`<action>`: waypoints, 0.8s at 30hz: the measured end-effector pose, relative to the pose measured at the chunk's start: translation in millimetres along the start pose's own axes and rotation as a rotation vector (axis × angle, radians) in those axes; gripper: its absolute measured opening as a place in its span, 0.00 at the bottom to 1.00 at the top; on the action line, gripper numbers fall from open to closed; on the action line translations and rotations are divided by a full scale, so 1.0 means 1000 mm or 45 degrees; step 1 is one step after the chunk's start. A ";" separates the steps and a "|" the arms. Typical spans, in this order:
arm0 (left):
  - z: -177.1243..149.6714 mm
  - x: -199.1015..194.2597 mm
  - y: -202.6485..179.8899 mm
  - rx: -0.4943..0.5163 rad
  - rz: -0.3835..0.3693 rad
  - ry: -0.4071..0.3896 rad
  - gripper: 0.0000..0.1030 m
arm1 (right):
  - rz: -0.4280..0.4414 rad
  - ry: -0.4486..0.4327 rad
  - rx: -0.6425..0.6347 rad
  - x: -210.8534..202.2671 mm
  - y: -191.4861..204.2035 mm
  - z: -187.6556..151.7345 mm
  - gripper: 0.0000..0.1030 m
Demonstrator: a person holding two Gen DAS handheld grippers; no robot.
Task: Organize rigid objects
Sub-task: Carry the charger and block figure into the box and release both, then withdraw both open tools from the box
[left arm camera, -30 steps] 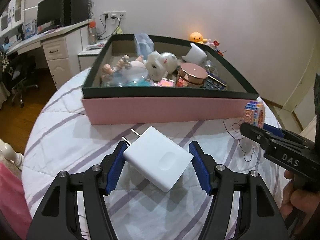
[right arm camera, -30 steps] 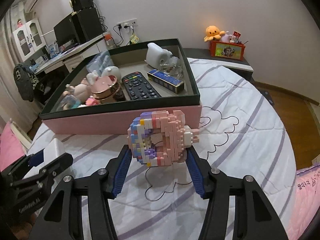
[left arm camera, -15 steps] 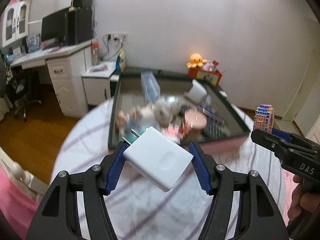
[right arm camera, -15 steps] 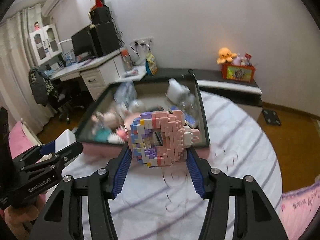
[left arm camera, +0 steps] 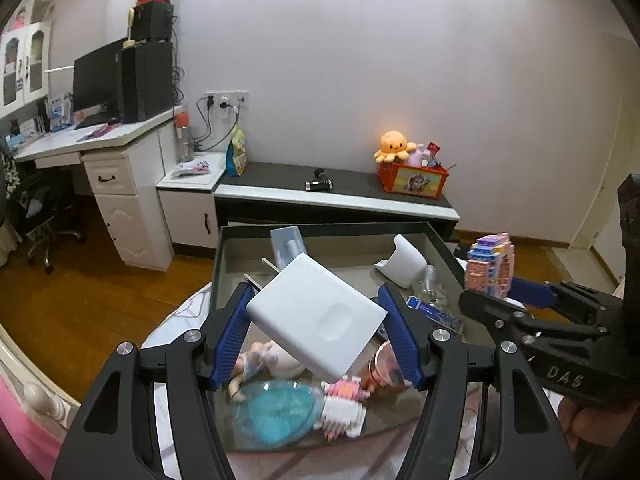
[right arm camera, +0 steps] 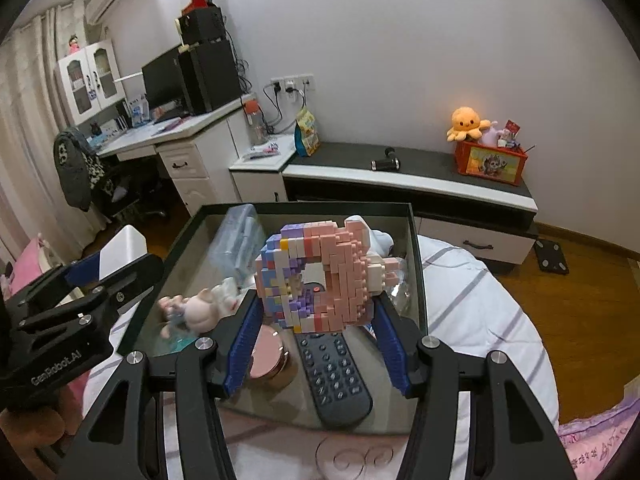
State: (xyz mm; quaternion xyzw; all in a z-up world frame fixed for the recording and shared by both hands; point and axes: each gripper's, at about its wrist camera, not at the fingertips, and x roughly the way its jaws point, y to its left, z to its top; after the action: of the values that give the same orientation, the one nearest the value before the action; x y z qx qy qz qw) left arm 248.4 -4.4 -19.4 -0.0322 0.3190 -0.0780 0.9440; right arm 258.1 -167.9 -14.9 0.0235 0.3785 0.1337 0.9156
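My left gripper (left arm camera: 316,332) is shut on a white charger block (left arm camera: 316,320) with two metal prongs, held above the open dark-rimmed box (left arm camera: 218,264). My right gripper (right arm camera: 316,332) is shut on a pink and purple brick-built ring model (right arm camera: 320,276), also held over the box (right arm camera: 414,240). The right gripper and the model show at the right of the left wrist view (left arm camera: 492,268). The left gripper with the charger shows at the left of the right wrist view (right arm camera: 120,248).
The box holds a black remote (right arm camera: 336,376), a rose-gold round tin (right arm camera: 268,360), a doll figure (right arm camera: 196,308), a blue oval item (left arm camera: 276,408), a white cup-like piece (left arm camera: 404,264) and a clear case (left arm camera: 286,246). A striped white bedspread (right arm camera: 472,320) lies under it. A desk and low cabinet stand behind.
Both grippers have risen from low in front of the pink box wall and moved forward, now over the box's inside. Each still holds its object.
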 end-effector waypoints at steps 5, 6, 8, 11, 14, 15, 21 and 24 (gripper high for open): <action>0.000 0.031 -0.005 0.020 0.019 0.071 0.64 | -0.013 0.045 0.015 0.023 -0.005 0.002 0.55; 0.000 0.034 -0.005 0.021 0.027 0.074 0.69 | -0.016 0.048 0.019 0.025 -0.005 0.001 0.58; -0.001 0.036 -0.004 0.015 0.049 0.077 0.78 | -0.021 0.049 0.026 0.028 -0.007 -0.001 0.66; -0.001 0.029 0.004 -0.015 0.055 0.054 0.93 | -0.041 0.027 0.062 0.023 -0.012 -0.004 0.84; -0.004 0.011 0.007 -0.026 0.056 0.006 1.00 | -0.035 0.001 0.099 0.012 -0.017 -0.004 0.86; -0.005 0.006 0.006 -0.023 0.054 -0.005 1.00 | -0.039 -0.010 0.103 0.008 -0.016 -0.005 0.86; -0.011 -0.039 0.006 -0.031 0.057 -0.073 1.00 | -0.055 -0.084 0.130 -0.028 -0.011 -0.007 0.87; -0.015 -0.070 0.007 -0.047 0.057 -0.116 1.00 | -0.061 -0.148 0.135 -0.058 -0.003 -0.010 0.87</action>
State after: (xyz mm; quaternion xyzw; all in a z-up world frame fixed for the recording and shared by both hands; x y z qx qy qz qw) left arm 185.5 14.2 9.9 -0.0462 0.2779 -0.0494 0.9582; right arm 212.7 -186.8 17.7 0.0706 0.3317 0.0900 0.9364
